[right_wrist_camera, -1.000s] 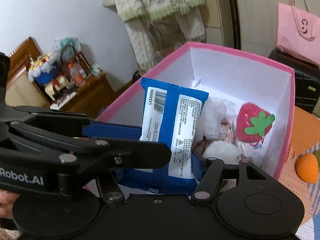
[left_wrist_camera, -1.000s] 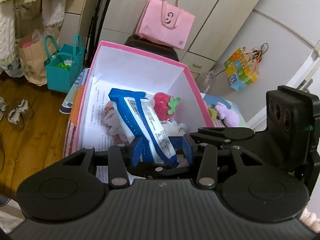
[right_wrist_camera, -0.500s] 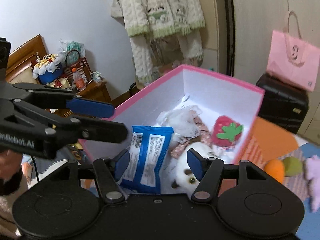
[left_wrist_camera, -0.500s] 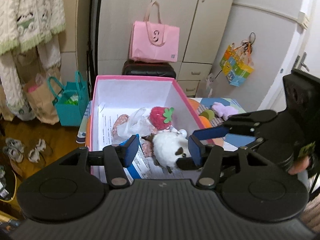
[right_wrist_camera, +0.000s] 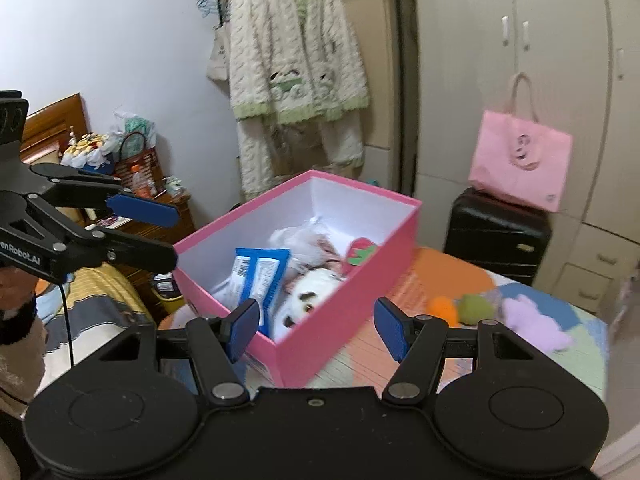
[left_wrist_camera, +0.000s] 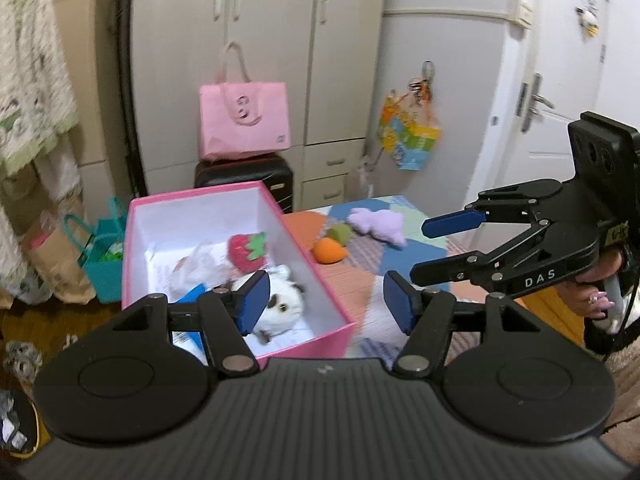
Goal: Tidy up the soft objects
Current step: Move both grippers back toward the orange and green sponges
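A pink box (left_wrist_camera: 312, 344) stands on the patchwork mat. It holds a blue snack packet (right_wrist_camera: 264, 276), a white plush animal (left_wrist_camera: 280, 304), a red strawberry toy (left_wrist_camera: 246, 250) and a crumpled clear bag. An orange toy (left_wrist_camera: 328, 250), a green toy (left_wrist_camera: 340, 234) and a purple plush (left_wrist_camera: 380, 226) lie on the mat to the right of the box. My left gripper (left_wrist_camera: 326, 306) hovers above the box's near right corner, its jaws opening with nothing between them. My right gripper (right_wrist_camera: 316, 330) hangs open and empty over the box's near wall (right_wrist_camera: 340, 320).
A pink tote (left_wrist_camera: 244, 120) sits on a black suitcase (left_wrist_camera: 244, 176) behind the box, in front of wardrobe doors. A teal bag (left_wrist_camera: 100, 256) and a paper bag stand on the wooden floor to the left. A knitted cardigan (right_wrist_camera: 296, 68) hangs on the wall.
The blue packet has left the jaws and now lies in the box. Both grippers have drawn back and up from the box. The left jaws have widened.
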`<state>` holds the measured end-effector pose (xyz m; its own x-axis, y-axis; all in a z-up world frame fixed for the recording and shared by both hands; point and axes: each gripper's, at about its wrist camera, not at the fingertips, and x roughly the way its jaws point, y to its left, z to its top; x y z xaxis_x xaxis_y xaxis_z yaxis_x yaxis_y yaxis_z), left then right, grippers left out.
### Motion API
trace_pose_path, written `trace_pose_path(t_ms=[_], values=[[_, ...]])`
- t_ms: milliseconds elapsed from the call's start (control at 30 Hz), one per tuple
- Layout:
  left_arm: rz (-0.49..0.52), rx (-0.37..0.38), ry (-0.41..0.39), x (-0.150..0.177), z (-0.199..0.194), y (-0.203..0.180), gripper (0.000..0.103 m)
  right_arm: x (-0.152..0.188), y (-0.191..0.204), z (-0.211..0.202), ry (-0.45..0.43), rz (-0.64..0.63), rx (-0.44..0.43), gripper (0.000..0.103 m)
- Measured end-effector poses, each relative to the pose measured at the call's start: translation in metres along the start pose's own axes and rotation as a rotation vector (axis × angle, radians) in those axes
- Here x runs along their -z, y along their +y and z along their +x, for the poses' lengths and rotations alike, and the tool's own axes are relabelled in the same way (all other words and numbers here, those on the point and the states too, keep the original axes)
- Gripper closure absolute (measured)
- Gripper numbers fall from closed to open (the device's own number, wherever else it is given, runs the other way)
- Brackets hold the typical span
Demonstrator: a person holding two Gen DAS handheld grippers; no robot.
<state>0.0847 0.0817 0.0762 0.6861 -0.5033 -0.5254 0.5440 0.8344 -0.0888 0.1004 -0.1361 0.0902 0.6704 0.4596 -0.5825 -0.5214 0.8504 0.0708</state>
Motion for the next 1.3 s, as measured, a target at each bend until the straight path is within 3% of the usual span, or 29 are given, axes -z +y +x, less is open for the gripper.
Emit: trace_pose_path(t_ms=[500, 800, 1033, 1167, 1300], values=[[0.095, 0.100, 0.029, -0.007, 0.045, -0.084, 0.039, 0.052, -0.049, -0.047, -0.073, 0.011, 0.088, 0.034], [0.040, -0.017, 0.010, -0.005, 0.096, -0.102, 0.039, 0.063, -0.103, -0.033, -0.128, 0.085, 0.087, 0.034], [-0.018, -0.092, -0.064, -0.010, 0.121, -0.099, 0.039, 0.050, -0.142, -0.002, -0.116, 0.116, 0.009, 0.034], [-0.038, -0.131, -0.062, -0.012, 0.143, -0.099, 0.039, 0.037, -0.161, 0.019, -0.121, 0.092, -0.079, 0.034], [-0.051, -0.173, -0.061, -0.012, 0.168, -0.099, 0.039, 0.025, -0.172, 0.043, -0.111, 0.068, -0.105, 0.034]])
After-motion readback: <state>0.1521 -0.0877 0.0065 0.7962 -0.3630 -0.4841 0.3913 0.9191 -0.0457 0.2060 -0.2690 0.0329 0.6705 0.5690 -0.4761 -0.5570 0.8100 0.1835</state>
